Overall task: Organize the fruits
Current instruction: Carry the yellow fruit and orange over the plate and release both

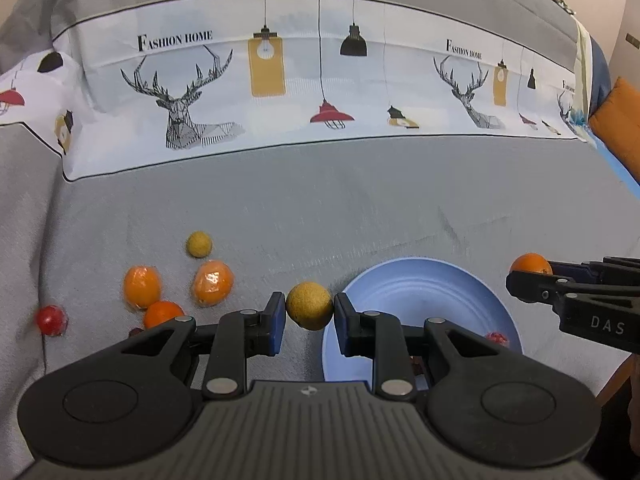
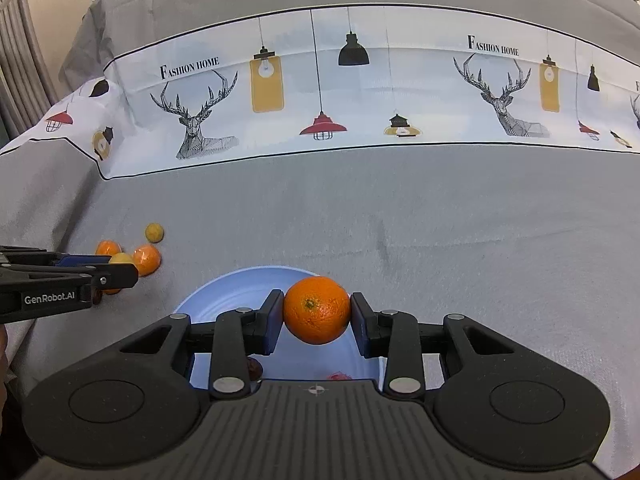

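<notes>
Gripping a yellow fruit (image 1: pixel 310 306), the left tool (image 1: pixel 309 312) hangs beside a blue plate (image 1: pixel 420 280) on a grey cloth (image 1: pixel 360 208). Wrapped oranges (image 1: pixel 213 282), a small yellow fruit (image 1: pixel 199 244) and a red fruit (image 1: pixel 51 319) lie scattered left. The right tool (image 2: pixel 317 312) clamps an orange (image 2: pixel 317 310) over the plate, stem end facing the camera.

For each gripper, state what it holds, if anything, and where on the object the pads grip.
Left gripper: small round tan-yellow fruit, clamped across its sides. Right gripper: round orange, clamped across its sides.
</notes>
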